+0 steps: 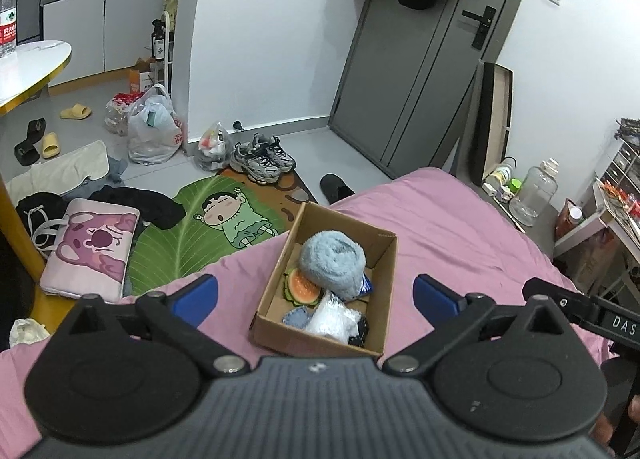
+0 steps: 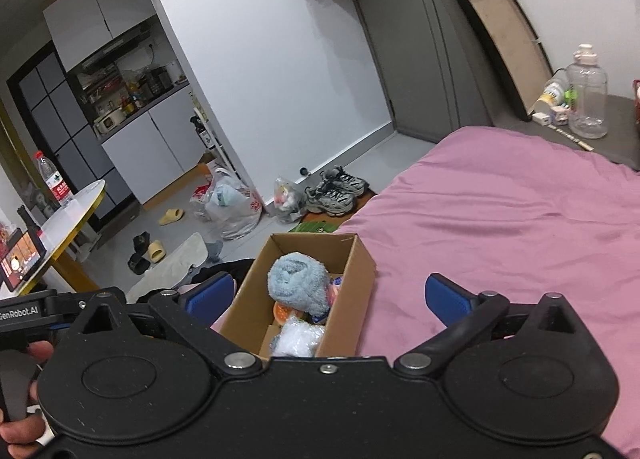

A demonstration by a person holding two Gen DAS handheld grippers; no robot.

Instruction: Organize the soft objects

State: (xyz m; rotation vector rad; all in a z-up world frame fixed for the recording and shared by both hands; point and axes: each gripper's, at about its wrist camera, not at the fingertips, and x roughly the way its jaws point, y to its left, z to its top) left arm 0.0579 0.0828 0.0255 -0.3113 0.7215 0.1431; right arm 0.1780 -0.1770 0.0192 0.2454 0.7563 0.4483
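Observation:
A cardboard box (image 1: 386, 255) sits on the pink bed (image 1: 460, 227) near its corner. Inside lie a rolled light-blue fluffy towel (image 1: 334, 263), an orange-and-green plush slice (image 1: 302, 286), a white fluffy item (image 1: 332, 317) and small blue and dark pieces. My left gripper (image 1: 316, 295) is open and empty, its blue fingers (image 1: 196, 299) wide on either side of the box, above it. In the right wrist view the box (image 2: 360, 279) holds the towel (image 2: 298, 283) and the white item (image 2: 298, 339). My right gripper (image 2: 328, 299) is open and empty over the box.
The floor beside the bed holds a cartoon leaf mat (image 1: 200, 231), a pink bear cushion (image 1: 92, 247), dark clothes, grey sneakers (image 1: 262, 159), plastic bags (image 1: 154, 131) and slippers. A white round table (image 2: 76, 211) with a bottle stands left. A clear jug (image 2: 588, 95) sits on a ledge by the bed.

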